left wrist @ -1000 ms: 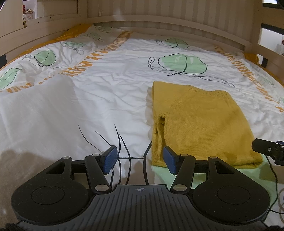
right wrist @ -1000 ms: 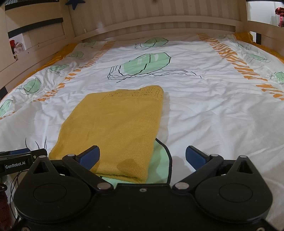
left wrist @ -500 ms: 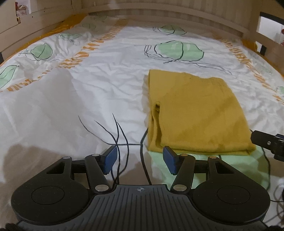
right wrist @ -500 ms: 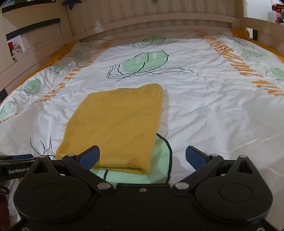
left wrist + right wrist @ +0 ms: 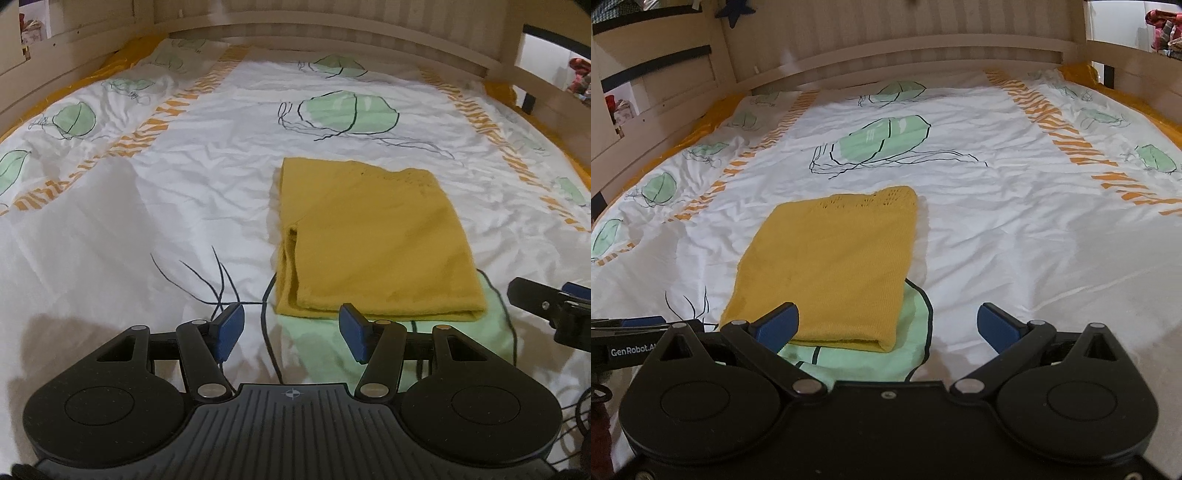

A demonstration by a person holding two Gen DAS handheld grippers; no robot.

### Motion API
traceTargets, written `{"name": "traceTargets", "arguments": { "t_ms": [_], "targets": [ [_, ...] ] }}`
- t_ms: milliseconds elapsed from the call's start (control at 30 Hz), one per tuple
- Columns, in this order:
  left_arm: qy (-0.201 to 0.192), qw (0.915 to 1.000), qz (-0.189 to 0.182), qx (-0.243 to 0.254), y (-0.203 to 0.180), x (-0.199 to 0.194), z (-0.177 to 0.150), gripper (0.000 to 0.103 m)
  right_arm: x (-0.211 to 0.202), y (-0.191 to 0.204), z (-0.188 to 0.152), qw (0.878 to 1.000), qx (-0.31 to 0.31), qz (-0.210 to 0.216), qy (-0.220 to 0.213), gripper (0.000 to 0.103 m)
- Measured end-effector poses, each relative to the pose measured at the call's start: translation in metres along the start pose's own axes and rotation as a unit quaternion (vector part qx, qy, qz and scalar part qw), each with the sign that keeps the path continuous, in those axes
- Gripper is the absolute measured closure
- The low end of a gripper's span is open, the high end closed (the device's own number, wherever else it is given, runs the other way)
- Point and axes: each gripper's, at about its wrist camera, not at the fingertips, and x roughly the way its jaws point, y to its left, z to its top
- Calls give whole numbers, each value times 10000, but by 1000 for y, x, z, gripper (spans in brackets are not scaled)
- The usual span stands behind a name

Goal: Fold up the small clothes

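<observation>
A mustard-yellow knitted garment (image 5: 373, 240) lies folded into a flat rectangle on the bed, with its layered edges on the left and near sides. The right wrist view has the same garment (image 5: 831, 258) left of centre. My left gripper (image 5: 291, 332) hovers open just short of the garment's near left corner, nothing between its blue pads. My right gripper (image 5: 886, 326) stands wide open above the near right corner, also holding nothing. Each gripper shows at the edge of the other's view.
The bed is covered by a white quilt (image 5: 147, 206) printed with green leaves and orange stripes. A wooden headboard (image 5: 923, 48) and side rails (image 5: 55, 81) enclose it. White quilt stretches to the right of the garment (image 5: 1052, 258).
Both grippers have risen and drawn back from the garment, so it sits further away and smaller in both views. The garment has stayed flat and unmoved.
</observation>
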Motion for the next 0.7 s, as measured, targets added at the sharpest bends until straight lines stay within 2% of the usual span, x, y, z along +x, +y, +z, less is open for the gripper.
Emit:
{"name": "traceTargets", "arguments": {
  "t_ms": [700],
  "targets": [
    [20,10000,61,-13,0,1,-2,48,5,1,0,9999,26,77,93,1]
  ]
}}
